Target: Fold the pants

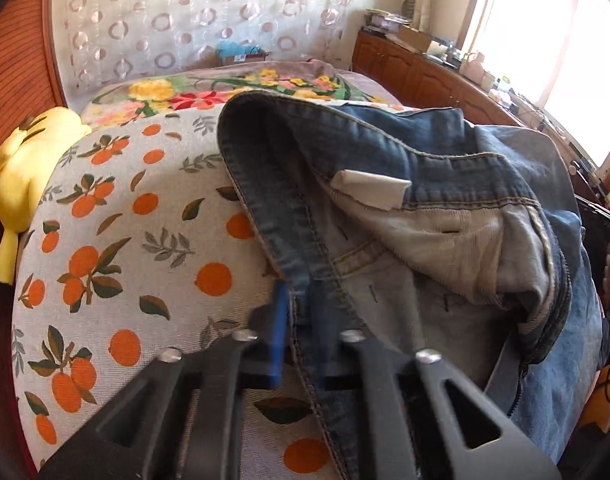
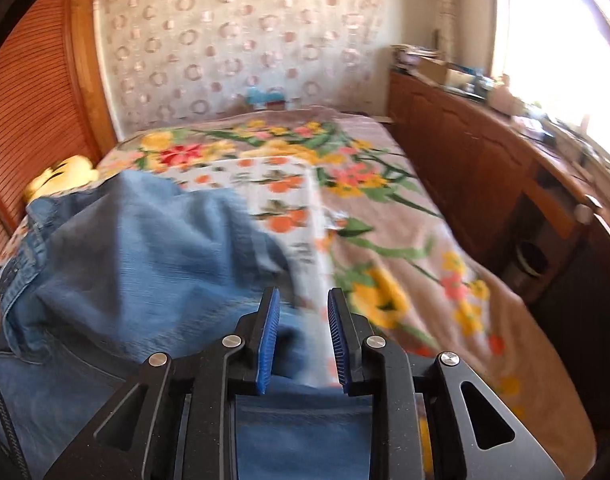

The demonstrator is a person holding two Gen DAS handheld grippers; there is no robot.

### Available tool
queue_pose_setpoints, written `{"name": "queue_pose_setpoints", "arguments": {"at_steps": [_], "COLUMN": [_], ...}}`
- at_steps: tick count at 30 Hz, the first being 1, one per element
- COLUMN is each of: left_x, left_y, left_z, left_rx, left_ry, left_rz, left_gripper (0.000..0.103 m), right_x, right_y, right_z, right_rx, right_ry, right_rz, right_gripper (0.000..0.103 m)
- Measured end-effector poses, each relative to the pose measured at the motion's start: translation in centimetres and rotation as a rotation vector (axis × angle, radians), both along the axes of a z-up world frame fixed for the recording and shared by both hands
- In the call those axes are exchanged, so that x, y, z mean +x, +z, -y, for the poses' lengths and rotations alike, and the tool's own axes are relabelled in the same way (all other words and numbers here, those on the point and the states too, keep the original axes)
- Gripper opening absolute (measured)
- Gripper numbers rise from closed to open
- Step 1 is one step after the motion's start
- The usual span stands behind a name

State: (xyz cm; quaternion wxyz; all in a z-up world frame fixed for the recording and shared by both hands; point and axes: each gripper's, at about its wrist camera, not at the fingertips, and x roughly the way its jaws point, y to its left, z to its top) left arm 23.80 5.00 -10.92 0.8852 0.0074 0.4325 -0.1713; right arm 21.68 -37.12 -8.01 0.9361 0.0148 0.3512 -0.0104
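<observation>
Blue jeans (image 1: 425, 240) lie crumpled on the orange-print cloth (image 1: 125, 220) with the waist open, showing the pale inside and a white label (image 1: 369, 188). My left gripper (image 1: 297, 316) is shut on the jeans' waistband, which runs between its blue pads (image 1: 279, 320); the denim partly covers the right pad. In the right wrist view the jeans (image 2: 145, 248) spread to the left and underneath. My right gripper (image 2: 304, 338) is open, its blue pads (image 2: 268, 340) apart over the denim and not pressing on it. This view is blurred.
The bed carries a floral blanket (image 2: 385, 220) under the orange-print cloth. A yellow plush toy (image 1: 21, 176) sits at the left edge by the slatted wooden panel (image 2: 33, 100). A wooden cabinet (image 2: 465, 168) with clutter lines the right side under a bright window.
</observation>
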Motion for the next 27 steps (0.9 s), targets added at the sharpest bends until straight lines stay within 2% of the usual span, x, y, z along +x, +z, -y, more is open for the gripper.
{"name": "queue_pose_setpoints", "arguments": {"at_steps": [6, 7, 13, 17, 19, 21, 27], "left_x": [-1.7, -1.8, -1.2, -1.5, -1.5, -1.2, 1.2], "left_y": [5.3, 5.8, 3.6, 3.5, 4.0, 4.7, 6.3], "left_z": [-2.3, -2.7, -2.6, -1.9, -1.9, -1.7, 0.1], "left_rx": [-0.055, -0.037, 0.026, 0.025, 0.001, -0.016, -0.036], "left_ry": [0.082, 0.095, 0.106, 0.106, 0.096, 0.094, 0.071], "left_rz": [0.133, 0.145, 0.072, 0.074, 0.086, 0.108, 0.147], "left_gripper": [0.008, 0.008, 0.01, 0.02, 0.031, 0.048, 0.05], "right_x": [1.7, 1.6, 1.4, 1.5, 1.3, 1.8, 5.4], "right_y": [-1.8, -1.9, -2.0, -1.0, 0.0, 0.9, 2.1], "right_z": [-1.2, -0.6, 0.8, 1.3, 1.5, 1.6, 1.2], "right_rx": [0.009, 0.015, 0.015, 0.011, 0.003, -0.014, -0.019], "right_ry": [0.066, 0.068, 0.073, 0.063, 0.06, 0.062, 0.096], "right_rz": [-0.004, -0.002, -0.023, -0.026, -0.017, -0.008, -0.012], "right_gripper": [0.026, 0.026, 0.026, 0.026, 0.035, 0.038, 0.039]}}
